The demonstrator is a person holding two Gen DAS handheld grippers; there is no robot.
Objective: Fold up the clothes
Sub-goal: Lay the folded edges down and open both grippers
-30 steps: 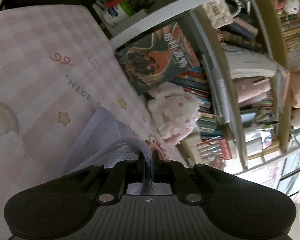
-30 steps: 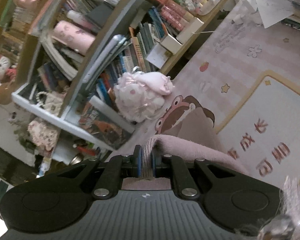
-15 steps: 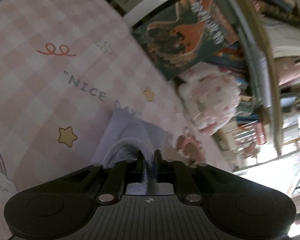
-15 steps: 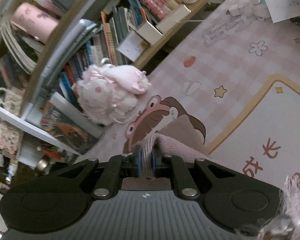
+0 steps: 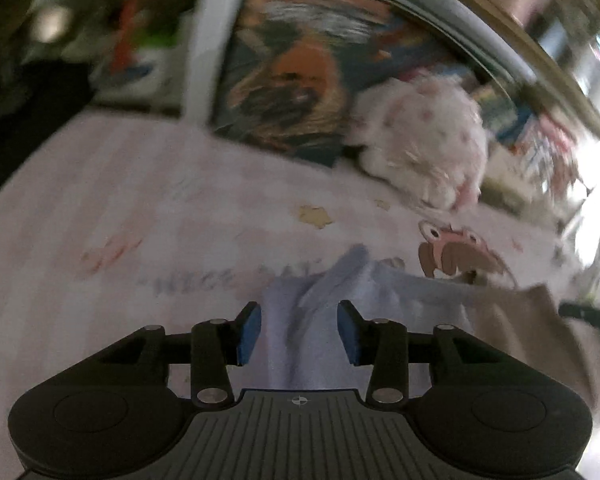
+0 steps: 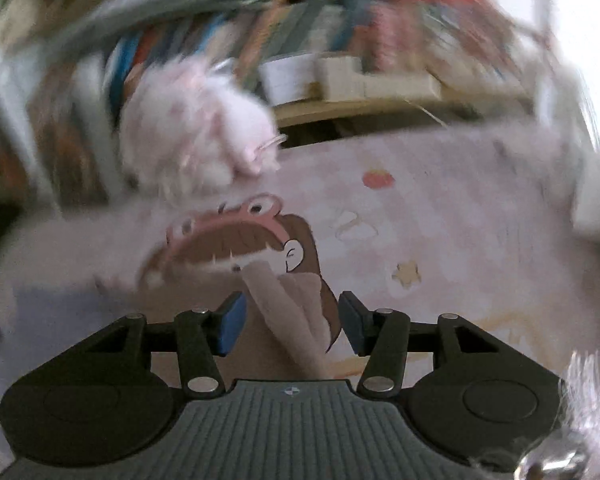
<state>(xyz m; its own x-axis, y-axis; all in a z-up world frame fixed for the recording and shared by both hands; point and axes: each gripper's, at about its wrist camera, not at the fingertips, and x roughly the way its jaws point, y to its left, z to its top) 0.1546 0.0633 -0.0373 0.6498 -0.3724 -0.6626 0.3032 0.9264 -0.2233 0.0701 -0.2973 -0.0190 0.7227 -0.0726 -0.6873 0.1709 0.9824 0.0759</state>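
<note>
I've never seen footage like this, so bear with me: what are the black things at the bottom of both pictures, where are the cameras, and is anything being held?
Each picture comes from a camera on a hand-held gripper, looking forward along its two fingers. The left gripper and right gripper have both just been opening; their blue pads stand apart from the cloth between them. A pale blue garment lies under the left one, a beige-pink fold under the right, both on a pink printed mat. A fluffy white toy sits by blurred bookshelves.
</note>
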